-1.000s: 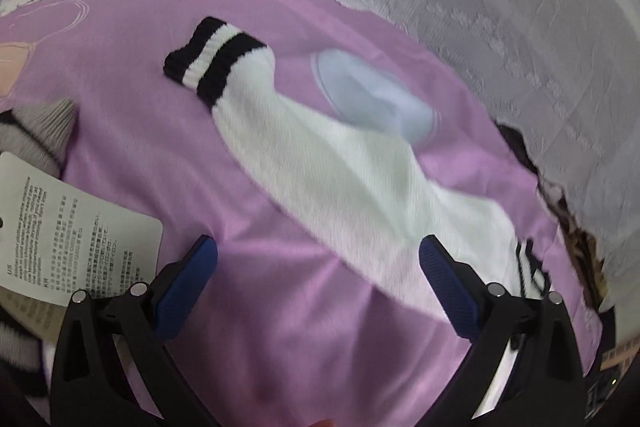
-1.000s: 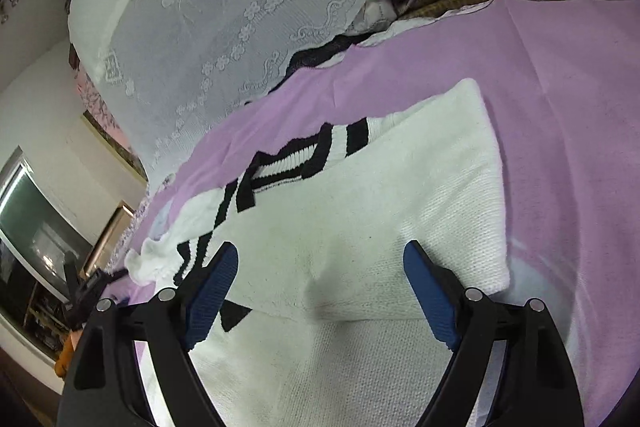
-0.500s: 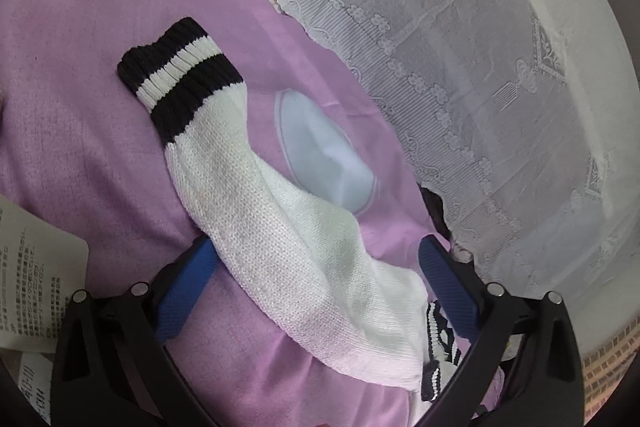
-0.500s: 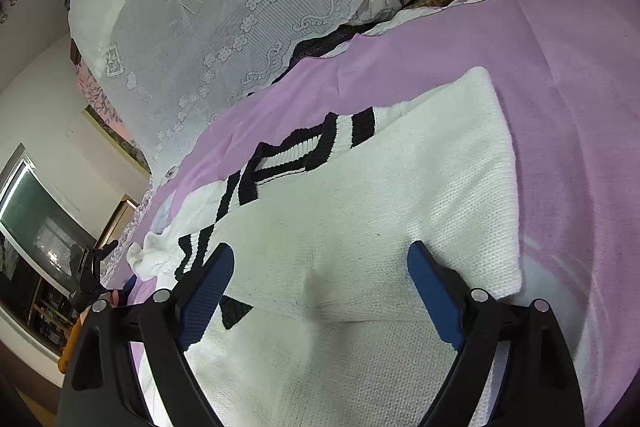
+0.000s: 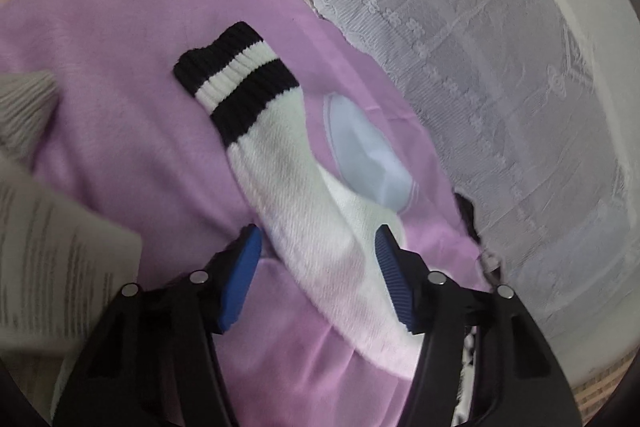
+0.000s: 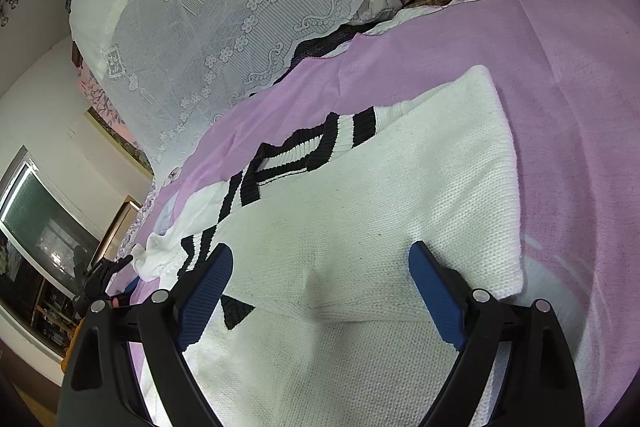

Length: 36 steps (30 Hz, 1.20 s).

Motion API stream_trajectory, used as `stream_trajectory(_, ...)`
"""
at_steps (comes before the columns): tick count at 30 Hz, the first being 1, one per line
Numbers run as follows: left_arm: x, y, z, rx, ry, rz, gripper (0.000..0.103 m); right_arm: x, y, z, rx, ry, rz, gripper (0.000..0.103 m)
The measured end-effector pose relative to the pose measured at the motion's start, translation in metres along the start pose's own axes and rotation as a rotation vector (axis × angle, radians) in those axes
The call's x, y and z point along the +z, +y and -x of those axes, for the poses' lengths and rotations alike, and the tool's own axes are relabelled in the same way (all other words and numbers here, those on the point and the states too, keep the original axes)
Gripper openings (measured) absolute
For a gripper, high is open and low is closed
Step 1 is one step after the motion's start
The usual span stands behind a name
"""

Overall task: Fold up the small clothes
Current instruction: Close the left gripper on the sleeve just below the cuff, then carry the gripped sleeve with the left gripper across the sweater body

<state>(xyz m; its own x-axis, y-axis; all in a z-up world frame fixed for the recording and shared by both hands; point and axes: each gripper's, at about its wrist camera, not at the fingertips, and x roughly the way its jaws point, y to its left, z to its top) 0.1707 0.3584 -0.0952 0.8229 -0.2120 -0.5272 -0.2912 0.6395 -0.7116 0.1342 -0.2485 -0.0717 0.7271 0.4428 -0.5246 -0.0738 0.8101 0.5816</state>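
Item 1, L gripper (image 5: 318,259): my jaws closing w/ the white knit sleeve (image 5: 316,227) between the blue pads (image 5: 390,275), right pad touching the knit, left pad just beside it, so not clamped yet; sleeve runs far-left to its black-and-white striped cuff (image 5: 236,79), flat on the purple blanket (image 5: 120,99), paper tag (image 5: 56,259) near left, lace cover (image 5: 500,87) far right. Item 2, R gripper (image 6: 320,285): jaws wide apart, holding nothing, above the folded white sweater (image 6: 380,211) w/ black-striped collar (image 6: 304,155) at far side, same blanket (image 6: 560,75) under it.
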Motion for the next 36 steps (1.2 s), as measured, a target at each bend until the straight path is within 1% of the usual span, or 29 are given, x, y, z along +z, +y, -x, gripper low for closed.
stream_trajectory(1, -0.003, -0.002, 0.002, 0.022, -0.006, -0.02, 0.063, 0.0, 0.0, 0.0, 0.001, 0.0, 0.0, 0.09)
stream_trajectory(2, -0.003, -0.003, 0.002, 0.028, -0.013, -0.027, 0.067, 0.0, 0.0, 0.0, 0.001, 0.0, 0.0, 0.091)
stream_trajectory(3, -0.003, -0.002, 0.001, 0.029, -0.019, -0.027, 0.068, 0.0, 0.001, 0.0, 0.001, 0.001, 0.001, 0.091)
stream_trajectory(6, 0.006, 0.004, -0.009, 0.045, -0.042, -0.01, 0.068, 0.0, 0.0, 0.0, 0.001, 0.0, 0.0, 0.091)
stream_trajectory(9, 0.012, 0.004, -0.013, 0.031, -0.063, -0.016, 0.071, 0.0, 0.0, 0.0, 0.0, 0.0, 0.001, 0.091)
stream_trajectory(11, 0.015, 0.007, -0.014, 0.009, -0.068, -0.009, 0.07, 0.0, 0.0, 0.0, 0.002, 0.0, 0.001, 0.091)
stream_trajectory(13, 0.015, 0.01, -0.012, -0.01, -0.07, 0.002, 0.055, 0.0, 0.001, 0.0, 0.004, 0.0, 0.0, 0.092)
stream_trajectory(15, 0.015, 0.011, -0.011, -0.034, -0.068, 0.015, 0.024, 0.0, 0.0, 0.0, 0.007, 0.0, -0.001, 0.092)
stream_trajectory(16, 0.014, 0.011, -0.009, -0.036, -0.071, 0.012, 0.019, 0.0, 0.0, 0.0, 0.009, 0.0, -0.002, 0.092)
stream_trajectory(17, 0.013, 0.01, -0.007, -0.022, -0.08, 0.002, 0.017, 0.0, 0.0, 0.0, 0.011, 0.0, -0.003, 0.092)
stream_trajectory(19, 0.01, 0.006, 0.0, 0.018, -0.101, -0.023, 0.015, 0.0, 0.0, 0.0, 0.014, 0.0, -0.004, 0.092)
stream_trajectory(22, 0.006, -0.001, 0.021, 0.074, -0.152, -0.065, 0.014, 0.0, 0.0, 0.0, 0.018, 0.001, -0.005, 0.093)
stream_trajectory(23, 0.005, -0.003, 0.026, 0.079, -0.162, -0.076, 0.015, 0.0, 0.0, 0.0, 0.019, 0.001, -0.005, 0.093)
stream_trajectory(24, 0.005, -0.006, 0.03, 0.084, -0.165, -0.088, 0.017, 0.0, -0.001, 0.0, 0.02, 0.001, -0.005, 0.093)
stream_trajectory(25, 0.004, -0.008, 0.031, 0.111, -0.163, -0.101, 0.018, 0.0, 0.0, 0.0, 0.02, 0.001, -0.005, 0.093)
stream_trajectory(26, 0.003, -0.008, 0.029, 0.145, -0.154, -0.106, 0.031, 0.0, 0.0, 0.0, 0.02, 0.001, -0.005, 0.093)
stream_trajectory(27, 0.001, -0.006, 0.026, 0.192, -0.142, -0.103, 0.051, 0.0, 0.0, 0.0, 0.02, 0.0, -0.005, 0.093)
stream_trajectory(28, -0.001, -0.001, 0.023, 0.232, -0.135, -0.091, 0.052, 0.0, 0.0, 0.0, 0.02, 0.0, -0.006, 0.093)
stream_trajectory(29, -0.001, 0.001, 0.021, 0.235, -0.128, -0.085, 0.051, 0.0, 0.0, 0.0, 0.019, 0.0, -0.005, 0.093)
stream_trajectory(33, 0.001, 0.003, 0.019, 0.21, -0.112, -0.084, 0.055, 0.0, 0.0, 0.0, 0.02, 0.0, -0.005, 0.094)
stream_trajectory(36, 0.004, 0.006, 0.015, 0.168, -0.1, -0.065, 0.055, -0.001, 0.0, 0.0, 0.02, 0.0, -0.005, 0.094)
